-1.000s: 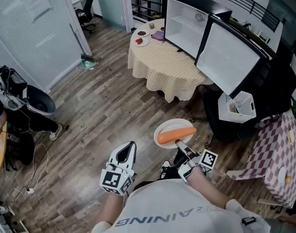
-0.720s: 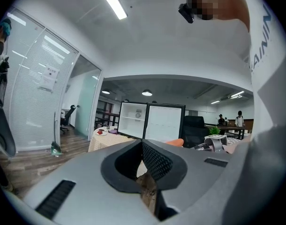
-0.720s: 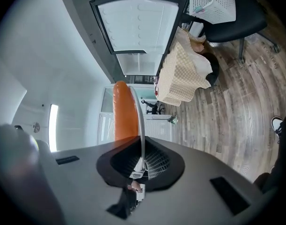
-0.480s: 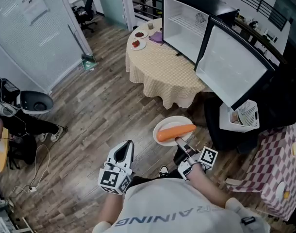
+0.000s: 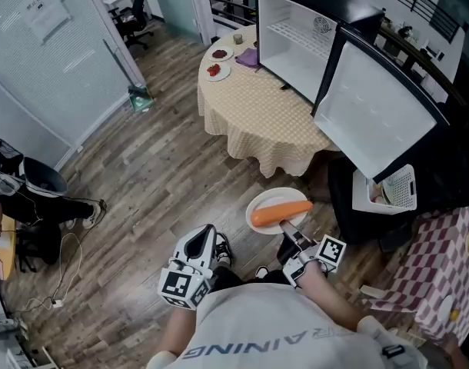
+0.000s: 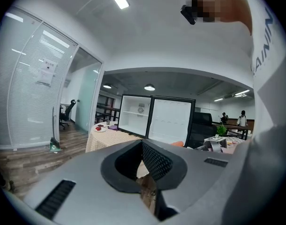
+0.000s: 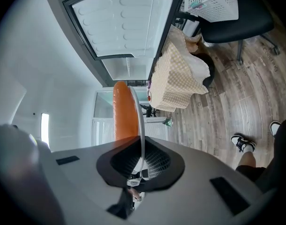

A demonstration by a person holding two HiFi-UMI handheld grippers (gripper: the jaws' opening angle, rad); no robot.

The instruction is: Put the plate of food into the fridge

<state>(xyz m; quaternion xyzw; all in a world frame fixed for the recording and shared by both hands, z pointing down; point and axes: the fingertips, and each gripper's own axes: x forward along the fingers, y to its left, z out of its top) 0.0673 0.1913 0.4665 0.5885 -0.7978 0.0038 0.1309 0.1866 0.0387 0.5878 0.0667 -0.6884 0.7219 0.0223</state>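
Clamping plate (image 5: 262, 203), right tongs (image 5: 287, 228), perhaps carrot (image 5: 281, 213), occluded

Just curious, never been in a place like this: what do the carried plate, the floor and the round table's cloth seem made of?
The plate looks like glazed ceramic or melamine: white, smooth, thin-rimmed; I can't tell which. The floor shows brown-grey wood-grain planks, wood or laminate. The tablecloth seems woven fabric: a fine check, hanging in soft folds.

Head view: looking steeply down at the floor (image 5: 165, 167), table (image 5: 257, 106) and open fridge (image 5: 296, 37). Gripper views: sitting close behind the jaws, facing that same fridge and table.
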